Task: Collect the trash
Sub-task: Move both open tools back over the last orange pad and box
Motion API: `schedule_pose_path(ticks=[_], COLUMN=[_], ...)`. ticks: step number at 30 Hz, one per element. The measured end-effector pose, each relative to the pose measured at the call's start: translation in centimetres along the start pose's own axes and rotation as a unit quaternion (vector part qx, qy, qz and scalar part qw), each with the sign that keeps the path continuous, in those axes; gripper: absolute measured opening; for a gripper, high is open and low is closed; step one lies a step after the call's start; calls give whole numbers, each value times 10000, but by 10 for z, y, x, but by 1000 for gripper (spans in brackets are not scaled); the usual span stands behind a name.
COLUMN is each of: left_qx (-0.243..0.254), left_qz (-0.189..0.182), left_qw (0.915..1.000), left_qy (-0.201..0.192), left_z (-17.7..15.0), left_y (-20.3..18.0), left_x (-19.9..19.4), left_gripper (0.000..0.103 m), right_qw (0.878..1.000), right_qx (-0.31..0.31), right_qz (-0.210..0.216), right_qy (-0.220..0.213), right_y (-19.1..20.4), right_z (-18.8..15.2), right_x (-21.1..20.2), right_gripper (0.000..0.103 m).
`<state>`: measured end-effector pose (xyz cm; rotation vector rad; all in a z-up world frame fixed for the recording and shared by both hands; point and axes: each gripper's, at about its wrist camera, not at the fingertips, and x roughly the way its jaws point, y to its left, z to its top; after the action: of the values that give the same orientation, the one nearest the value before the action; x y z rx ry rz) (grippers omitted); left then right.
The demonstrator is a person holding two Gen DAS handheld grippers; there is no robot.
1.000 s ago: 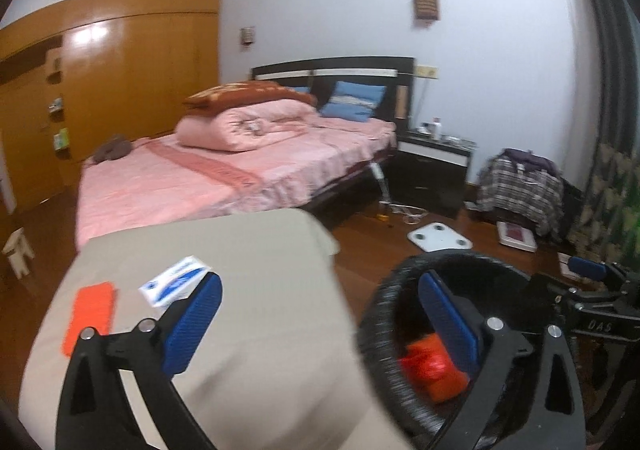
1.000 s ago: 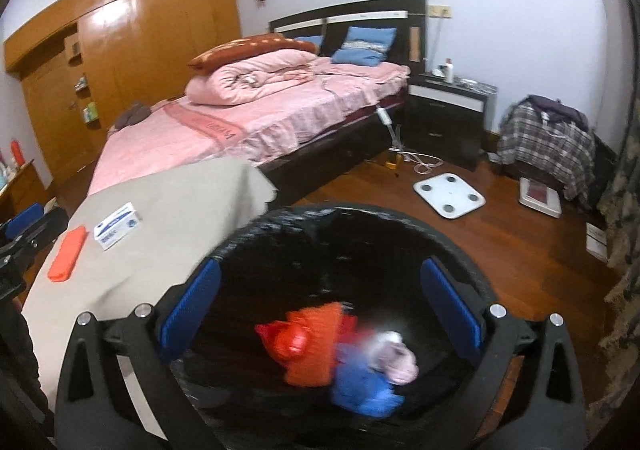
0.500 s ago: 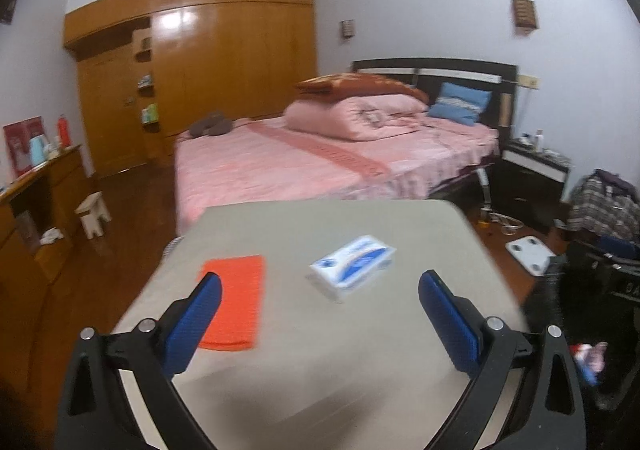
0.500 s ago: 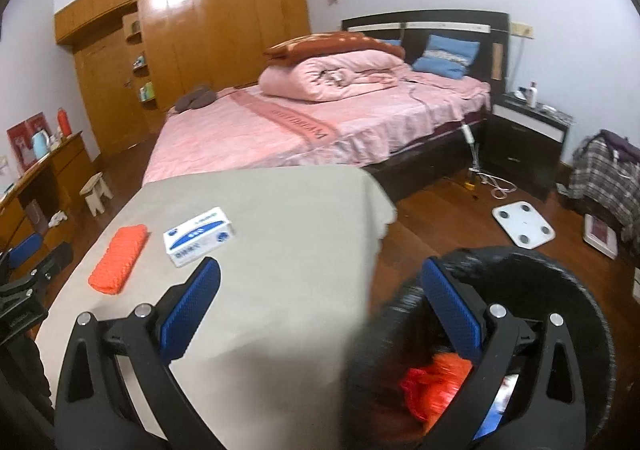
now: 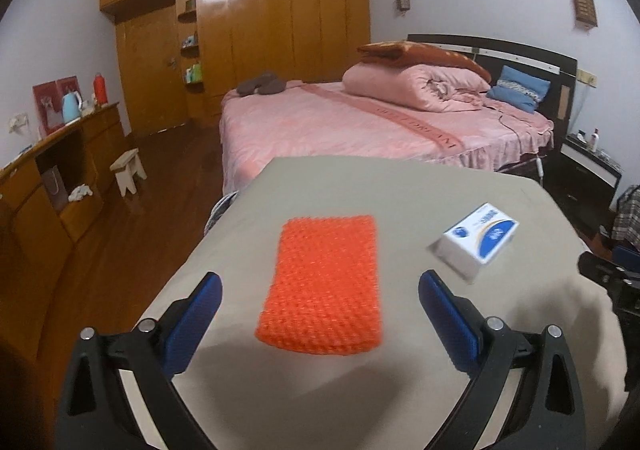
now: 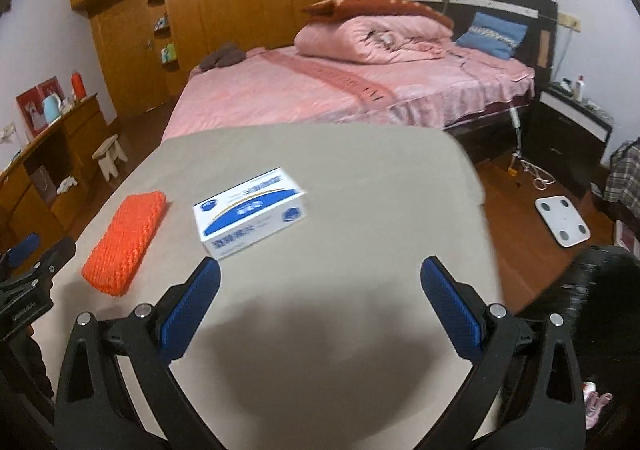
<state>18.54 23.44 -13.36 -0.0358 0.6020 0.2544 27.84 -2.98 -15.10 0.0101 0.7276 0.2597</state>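
An orange knitted pad lies flat on the beige table, just ahead of my open, empty left gripper. A white and blue box lies to its right. In the right wrist view the box sits ahead and left of my open, empty right gripper, with the orange pad further left. The black trash bin stands on the floor at the table's right side, with some trash visible inside.
A pink bed stands beyond the table. A wooden wardrobe and a low cabinet line the left. A small stool and a white scale sit on the wooden floor. A black nightstand stands right.
Both grippers have swung left, away from the trash bin and over the table. The orange pad and the box now lie in front of them. Both grippers stayed open.
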Motion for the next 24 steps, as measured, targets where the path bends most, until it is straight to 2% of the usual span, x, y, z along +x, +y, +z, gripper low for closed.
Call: schedule_pose_path(ticks=[6, 15, 20, 24], left_qx=[-89, -339, -308, -234], left_qz=[48, 68, 61, 58], left_qw=[9998, 9991, 9990, 9992], left_qy=[143, 241, 311, 306], left_z=[-5, -9, -9, -9], left_y=[17, 31, 27, 22], left_x=[24, 38, 42, 43], left_gripper=[97, 97, 97, 97], right_qw=[9996, 9977, 9967, 9958], right_qx=[-167, -387, -416, -203], right_qz=[154, -29, -262, -594], right_qy=[187, 557, 639, 672], right_y=[36, 61, 49, 18], right_z=[7, 8, 3, 1], right_x=[36, 74, 77, 72], right_gripper=[98, 98, 97, 97])
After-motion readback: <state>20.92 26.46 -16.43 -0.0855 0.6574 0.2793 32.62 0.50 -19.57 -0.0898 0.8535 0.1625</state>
